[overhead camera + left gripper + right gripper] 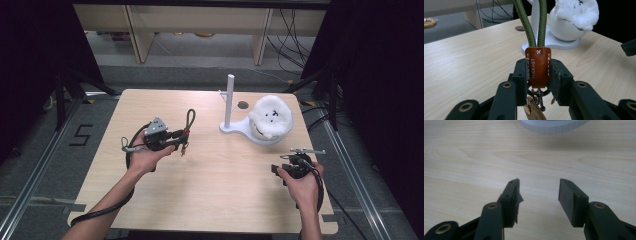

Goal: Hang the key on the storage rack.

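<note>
Jaws of left gripper point(539, 75) clamp keychain's point(537, 50) brown leather tab, green cord loop; right gripper point(539, 195) released.

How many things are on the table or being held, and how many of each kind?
Hand-held gripper: 2, left and right
Keychain with green cord loop and brown leather tab: 1
White stand with a post: 1
White fluffy plush: 1
Total: 5
</note>
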### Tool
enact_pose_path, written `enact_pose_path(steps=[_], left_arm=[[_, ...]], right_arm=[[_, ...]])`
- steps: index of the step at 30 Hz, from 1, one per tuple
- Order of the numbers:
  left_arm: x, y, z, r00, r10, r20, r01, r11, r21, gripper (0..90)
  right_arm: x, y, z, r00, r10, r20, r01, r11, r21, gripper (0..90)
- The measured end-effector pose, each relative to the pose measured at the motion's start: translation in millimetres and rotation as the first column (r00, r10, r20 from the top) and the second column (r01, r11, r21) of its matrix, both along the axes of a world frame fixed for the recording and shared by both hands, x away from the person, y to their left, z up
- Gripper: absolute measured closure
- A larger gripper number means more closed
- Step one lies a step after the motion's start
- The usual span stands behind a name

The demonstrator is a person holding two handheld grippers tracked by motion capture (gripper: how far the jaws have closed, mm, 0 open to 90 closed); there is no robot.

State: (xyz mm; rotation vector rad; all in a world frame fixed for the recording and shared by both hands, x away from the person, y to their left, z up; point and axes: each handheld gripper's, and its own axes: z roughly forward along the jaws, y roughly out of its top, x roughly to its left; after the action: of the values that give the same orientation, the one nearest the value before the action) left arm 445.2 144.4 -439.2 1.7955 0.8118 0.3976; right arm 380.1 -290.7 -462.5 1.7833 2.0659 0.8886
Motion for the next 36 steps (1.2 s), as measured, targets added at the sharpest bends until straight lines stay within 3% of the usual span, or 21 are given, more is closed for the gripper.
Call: enact_pose_path(steps=[10,12,16,23,36], left_arm=[[3.8,-9.1,4.8,0.9998,0.0,0.018,0.0,1.0,0.0,68.2],[4.3,-10.4,5.2,0.9997,0.0,0.024,0.0,1.0,-0.003,68.2],[6.6,-13.7,7.7,0.9995,-0.004,0.031,0.004,1.0,-0.001,68.2],[9.8,-20.0,11.7,0.9991,-0.009,0.042,0.01,0.9999,-0.006,68.2],[14.8,-29.1,15.9,0.9984,-0.011,0.056,0.012,0.9999,-0.008,68.2]], right_arm=[[0.1,-0.8,-0.9,0.9998,0.012,0.013,-0.012,0.9998,-0.013,51.5],[0.1,-0.7,-0.3,0.9999,0.008,0.01,-0.008,1.0,0.004,51.5],[-0.2,-1.9,-0.6,0.9999,0.005,0.013,-0.005,0.9999,-0.014,51.3],[0.0,-0.7,-1.1,0.9999,0.008,0.013,-0.008,1.0,0.003,51.0],[0.5,-3.0,-2.1,0.9994,0.015,0.029,-0.015,0.9997,-0.021,50.7]])
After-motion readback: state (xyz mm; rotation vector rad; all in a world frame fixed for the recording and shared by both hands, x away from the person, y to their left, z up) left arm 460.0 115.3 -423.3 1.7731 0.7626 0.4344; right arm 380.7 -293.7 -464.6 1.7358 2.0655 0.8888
